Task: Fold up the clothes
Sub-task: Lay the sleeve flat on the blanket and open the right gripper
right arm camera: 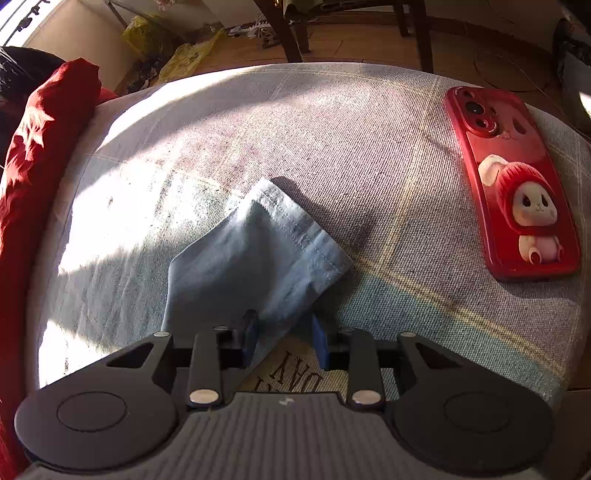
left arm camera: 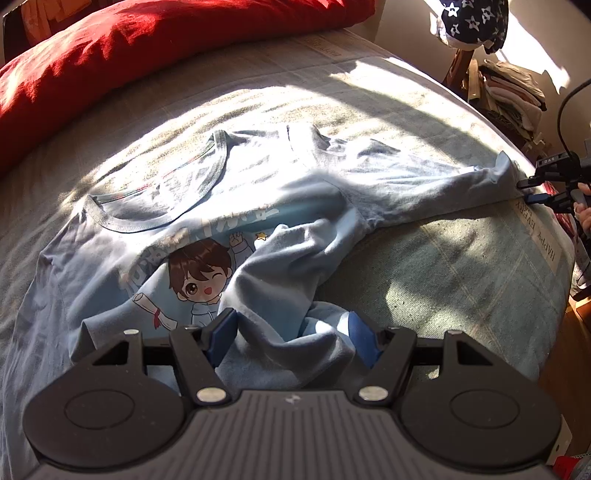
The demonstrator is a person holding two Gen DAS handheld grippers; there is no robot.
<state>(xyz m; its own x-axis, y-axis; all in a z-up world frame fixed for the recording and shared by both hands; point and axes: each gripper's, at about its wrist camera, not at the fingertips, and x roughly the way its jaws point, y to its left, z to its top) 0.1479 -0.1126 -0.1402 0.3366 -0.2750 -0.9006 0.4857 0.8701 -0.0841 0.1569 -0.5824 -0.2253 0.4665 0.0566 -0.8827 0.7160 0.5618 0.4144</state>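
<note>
A light blue T-shirt (left arm camera: 258, 192) with a cartoon boy print lies face up on the bed, its lower part bunched and folded over. My left gripper (left arm camera: 291, 332) hovers over that bunched hem, jaws wide apart, with cloth lying between the blue pads (left arm camera: 223, 328). One sleeve (left arm camera: 443, 188) is stretched out to the right. In the right wrist view that sleeve's cuff (right arm camera: 258, 251) lies flat on the cover, and my right gripper (right arm camera: 284, 338) stands open around its near end, pads not pressing it. The right gripper (left arm camera: 532, 190) also shows at the sleeve tip in the left wrist view.
A red pillow (left arm camera: 147, 48) lies along the far side of the bed (left arm camera: 461, 277). A red phone (right arm camera: 513, 184) with a rabbit case rests on the cover right of the sleeve. Stacked clothes (left arm camera: 513, 88) and chair legs (right arm camera: 291, 33) stand beyond the bed's edge.
</note>
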